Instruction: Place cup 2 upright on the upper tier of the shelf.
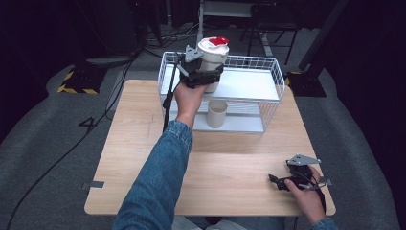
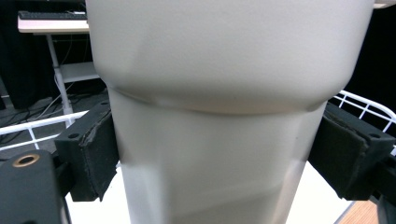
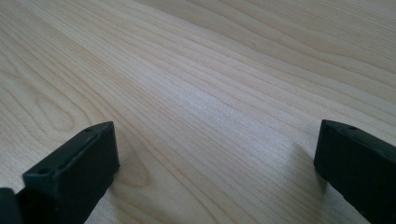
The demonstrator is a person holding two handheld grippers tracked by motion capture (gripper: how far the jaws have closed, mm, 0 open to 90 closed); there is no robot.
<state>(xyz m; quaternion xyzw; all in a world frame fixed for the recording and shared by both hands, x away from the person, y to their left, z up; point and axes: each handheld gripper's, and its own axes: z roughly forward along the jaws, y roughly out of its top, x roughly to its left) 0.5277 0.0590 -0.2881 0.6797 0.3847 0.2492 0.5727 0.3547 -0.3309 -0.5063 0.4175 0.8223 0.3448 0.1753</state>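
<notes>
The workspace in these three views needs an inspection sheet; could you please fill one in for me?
Surface: pale wooden table, bare around the right tool.
Job's things: white lidded cup with a red patch on its lid, held over the top shelf of the white wire rack; open beige cup upright on the lower shelf.
Clutter: nothing seen.
Grippers: left tool pressed on the lidded cup's sides, pads on its wall; right tool low at the table's near right, jaws open on nothing.
Cables: black cable hanging from the left tool.
Surroundings: grey floor, dark backdrop, yellow-black hazard-striped base at far left.
</notes>
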